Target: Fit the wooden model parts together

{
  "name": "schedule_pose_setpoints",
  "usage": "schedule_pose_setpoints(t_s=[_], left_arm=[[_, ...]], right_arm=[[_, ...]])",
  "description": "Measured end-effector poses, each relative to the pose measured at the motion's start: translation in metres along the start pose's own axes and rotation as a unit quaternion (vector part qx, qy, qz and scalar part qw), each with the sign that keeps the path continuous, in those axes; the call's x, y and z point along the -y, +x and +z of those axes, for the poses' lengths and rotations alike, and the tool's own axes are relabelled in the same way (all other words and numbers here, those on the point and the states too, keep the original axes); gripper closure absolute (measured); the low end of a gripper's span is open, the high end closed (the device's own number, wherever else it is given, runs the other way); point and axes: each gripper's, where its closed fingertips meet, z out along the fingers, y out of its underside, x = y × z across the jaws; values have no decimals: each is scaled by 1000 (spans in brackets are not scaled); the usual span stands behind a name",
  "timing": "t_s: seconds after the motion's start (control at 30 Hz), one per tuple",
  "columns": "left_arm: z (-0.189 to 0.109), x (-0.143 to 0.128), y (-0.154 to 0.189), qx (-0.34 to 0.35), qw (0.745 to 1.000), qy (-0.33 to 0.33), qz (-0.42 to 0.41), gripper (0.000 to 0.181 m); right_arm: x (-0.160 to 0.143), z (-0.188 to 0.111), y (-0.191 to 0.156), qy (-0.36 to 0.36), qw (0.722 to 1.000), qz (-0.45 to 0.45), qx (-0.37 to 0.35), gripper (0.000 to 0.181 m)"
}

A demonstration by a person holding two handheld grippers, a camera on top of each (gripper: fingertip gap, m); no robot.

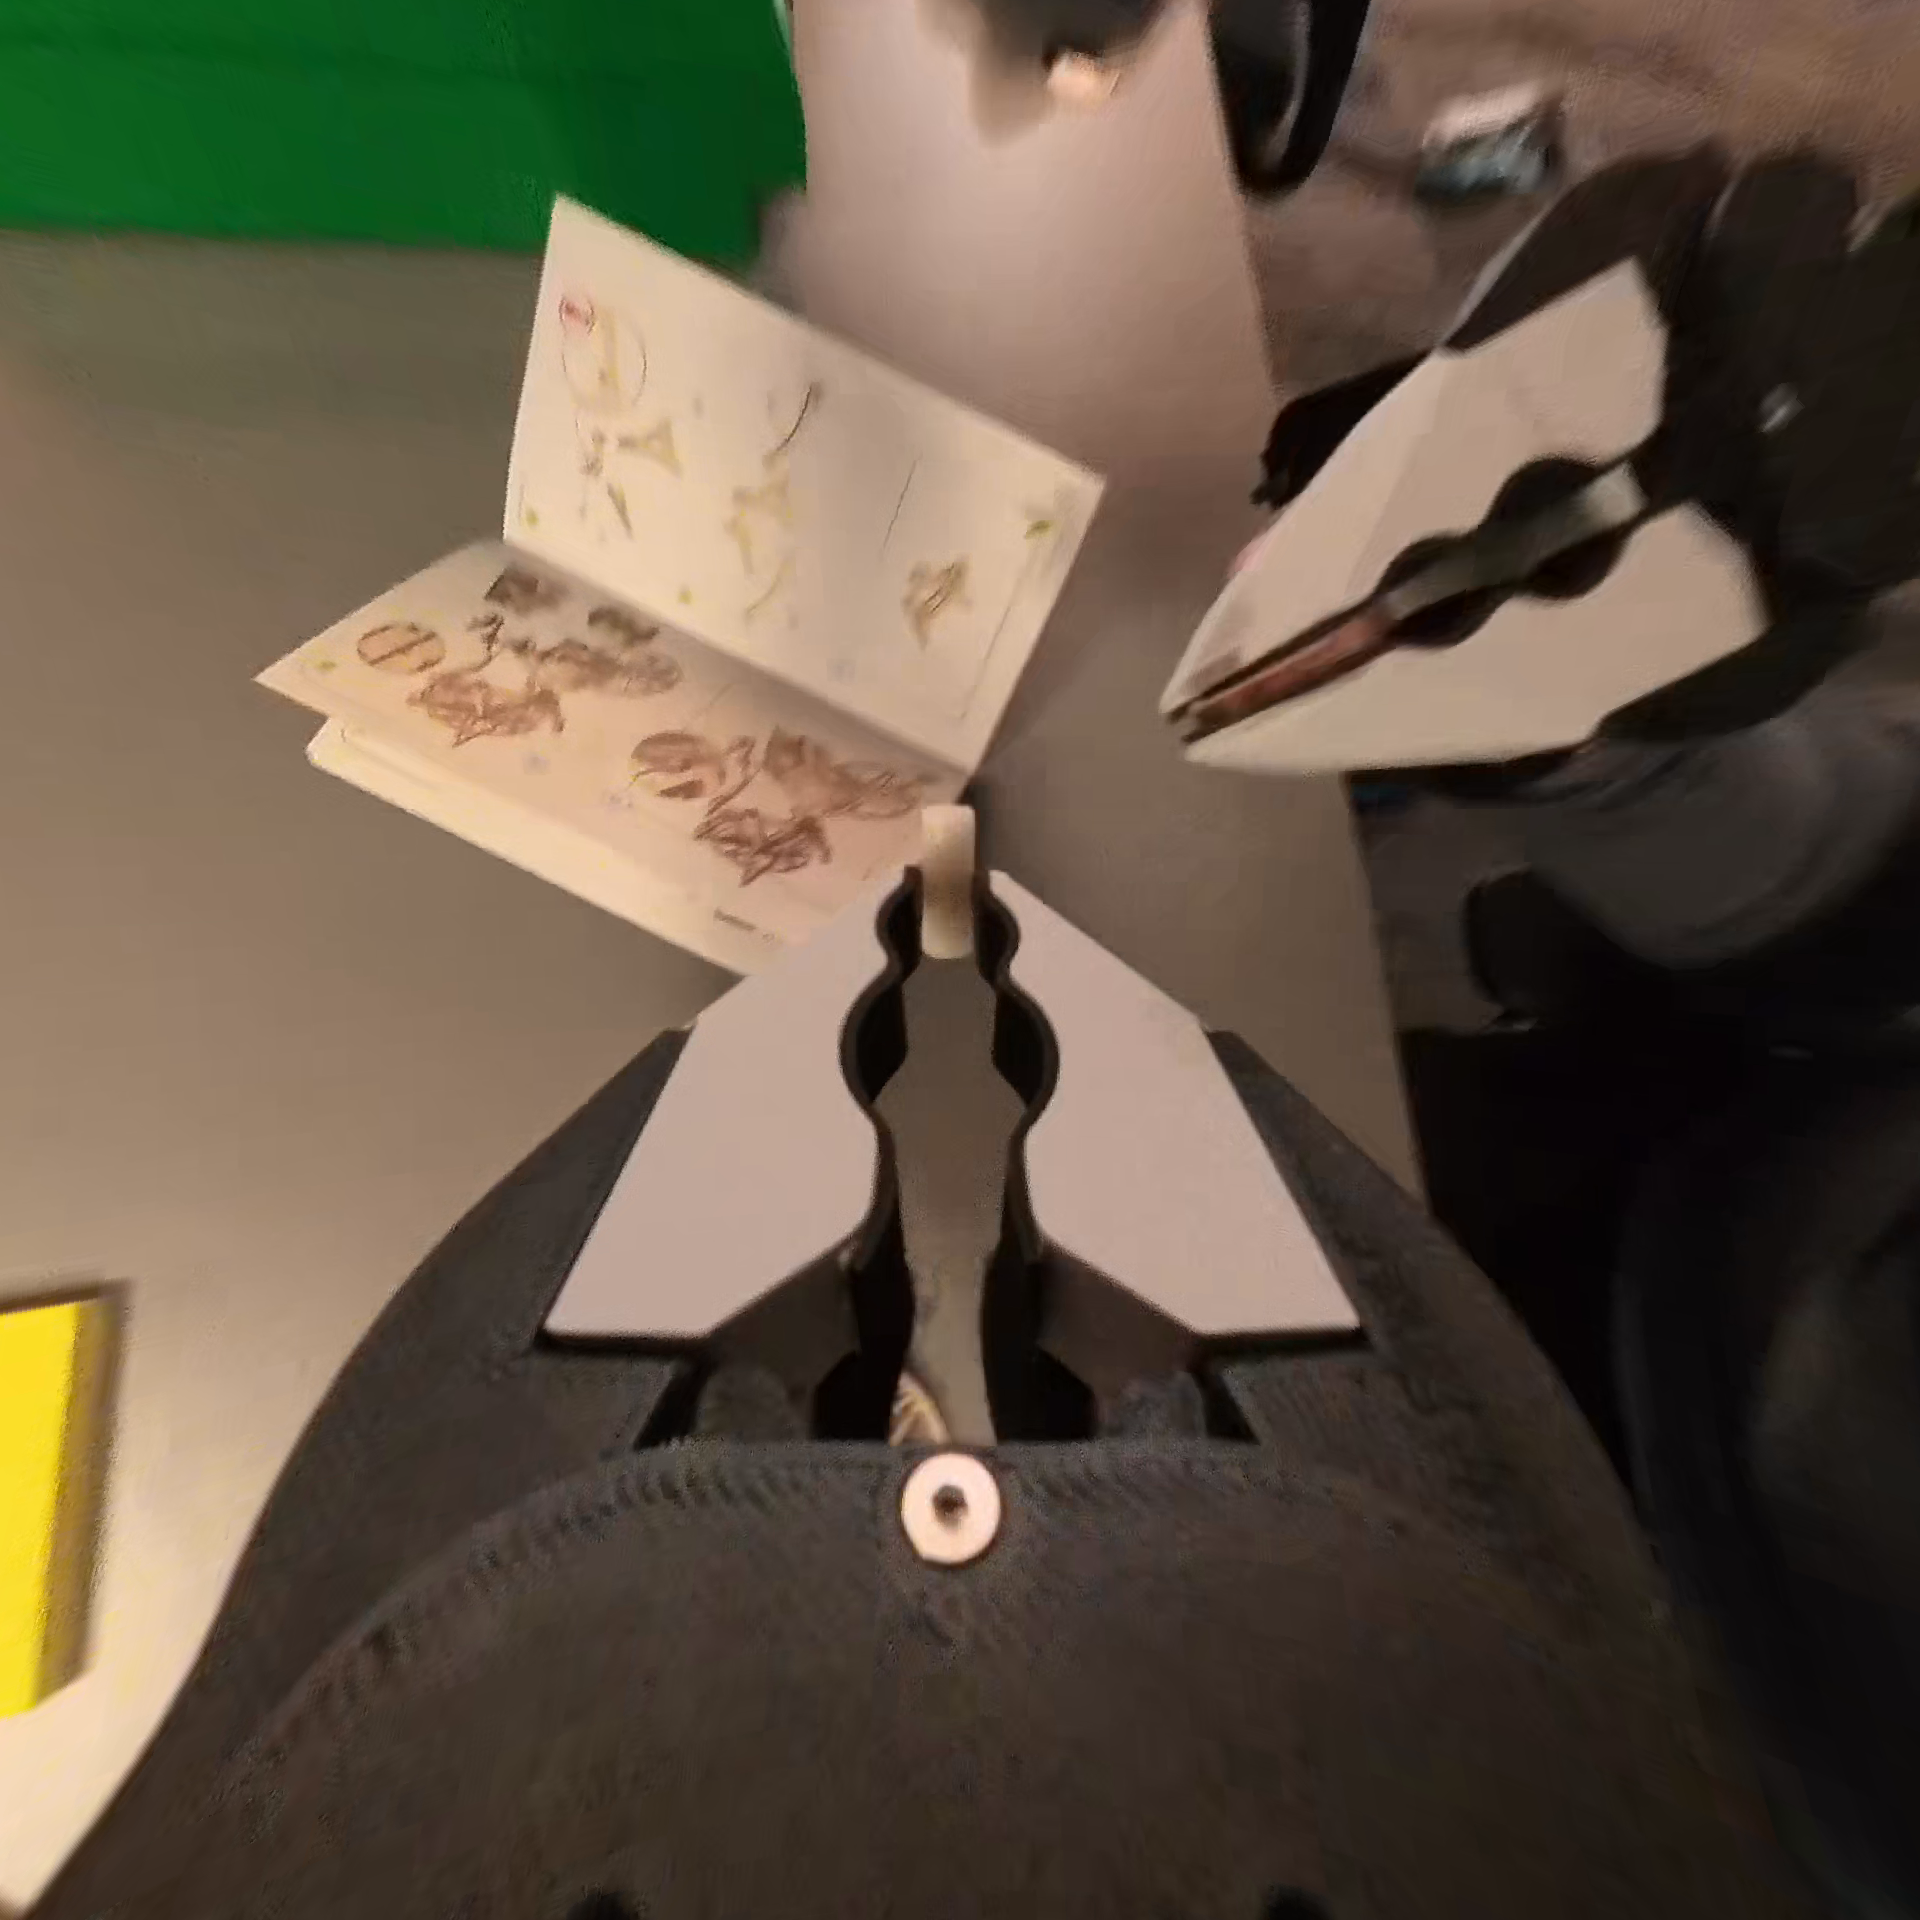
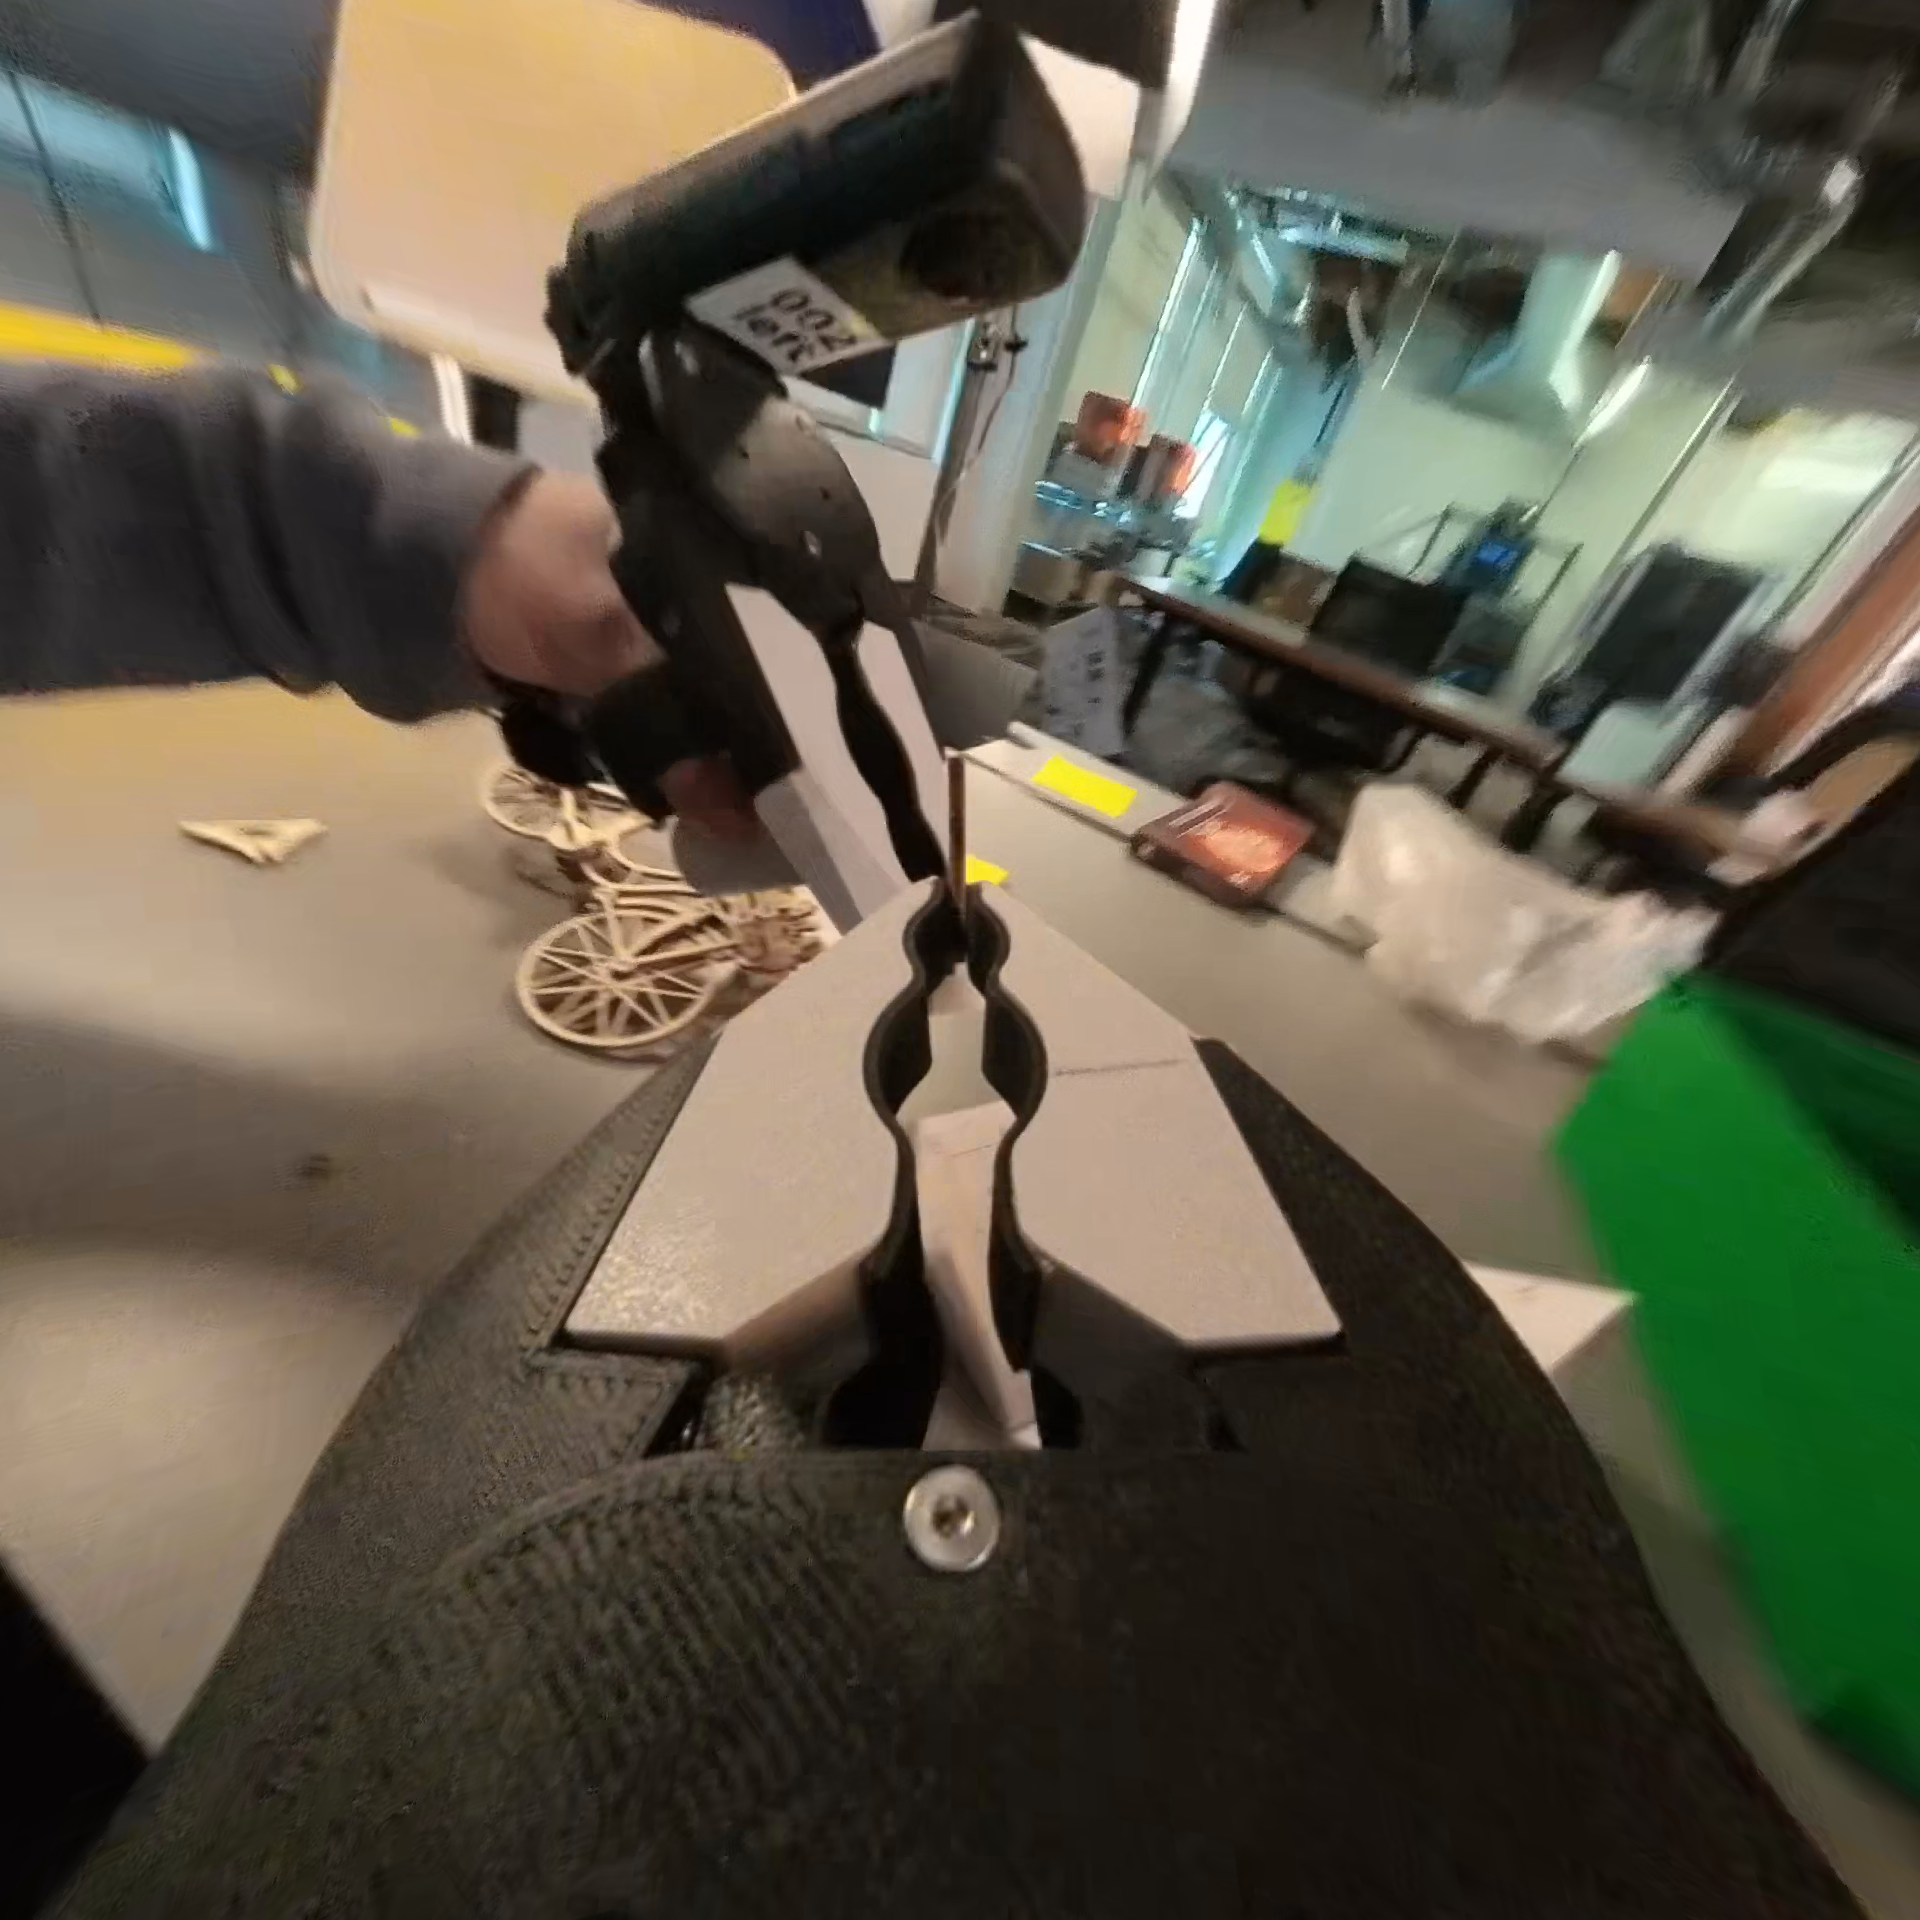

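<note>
Left hand-held gripper (image 1: 948, 904) pinches a pale wooden peg (image 1: 948, 883) above an open instruction booklet (image 1: 727, 613) on the tabletop (image 1: 208, 831). Right hand-held gripper (image 2: 954, 914) clamps a thin wooden piece (image 2: 954, 831) edge-on; a wooden bicycle model (image 2: 644, 935) lies beyond.

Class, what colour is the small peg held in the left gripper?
Pale cream peg, gripped by the left gripper; clearest in the left wrist view.

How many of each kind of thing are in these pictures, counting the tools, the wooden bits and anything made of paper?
Grippers: 2, left gripper, right gripper
Gripped wooden pieces: 2, pale peg, thin flat piece
Wheeled wooden model: 1
Loose wooden part on the table: 1
Open booklet: 1
Total: 7
</note>
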Motion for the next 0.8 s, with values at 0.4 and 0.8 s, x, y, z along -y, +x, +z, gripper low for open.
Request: schedule_pose_setpoints(t_s=[0.4, 0.8], left_arm=[[-33, 33, 22, -65, 987, 113, -90, 173], [-34, 34, 25, -75, 987, 114, -87, 173]], right_arm=[[13, 4, 1, -99, 977, -189, -21, 181], [7, 9, 6, -156, 959, -231, -45, 181]])
